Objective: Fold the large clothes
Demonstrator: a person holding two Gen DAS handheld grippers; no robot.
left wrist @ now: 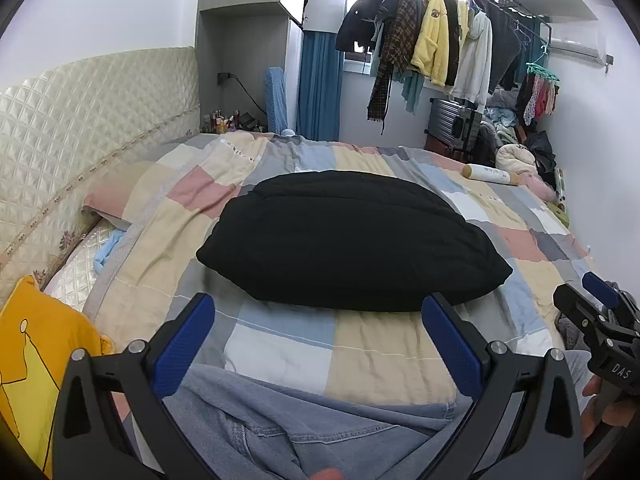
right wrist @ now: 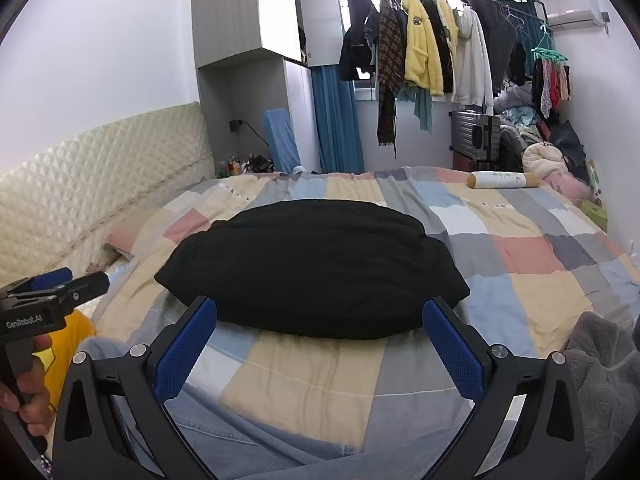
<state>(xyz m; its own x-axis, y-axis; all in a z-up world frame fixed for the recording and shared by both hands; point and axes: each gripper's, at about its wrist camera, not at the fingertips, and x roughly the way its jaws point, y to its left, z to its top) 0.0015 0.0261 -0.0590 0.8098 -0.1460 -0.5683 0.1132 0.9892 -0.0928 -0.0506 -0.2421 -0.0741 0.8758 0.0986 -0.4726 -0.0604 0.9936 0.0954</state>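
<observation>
A folded black garment (left wrist: 348, 240) lies in a neat oblong on the patchwork quilt (left wrist: 360, 352), also in the right wrist view (right wrist: 316, 272). A blue denim garment (left wrist: 304, 428) lies crumpled at the near bed edge under both grippers, also in the right wrist view (right wrist: 248, 436). My left gripper (left wrist: 320, 340) is open and empty, hovering just short of the black garment. My right gripper (right wrist: 320, 340) is open and empty, beside it on the right. Each gripper shows in the other's view, right gripper (left wrist: 600, 320), left gripper (right wrist: 52, 292).
A yellow garment (left wrist: 36, 364) lies at the near left, a grey fleece item (right wrist: 600, 380) at the near right. A cream bolster (right wrist: 504, 181) lies at the far right of the bed. A padded headboard (left wrist: 80, 120) runs along the left. Clothes hang on a rack (right wrist: 424, 48) beyond.
</observation>
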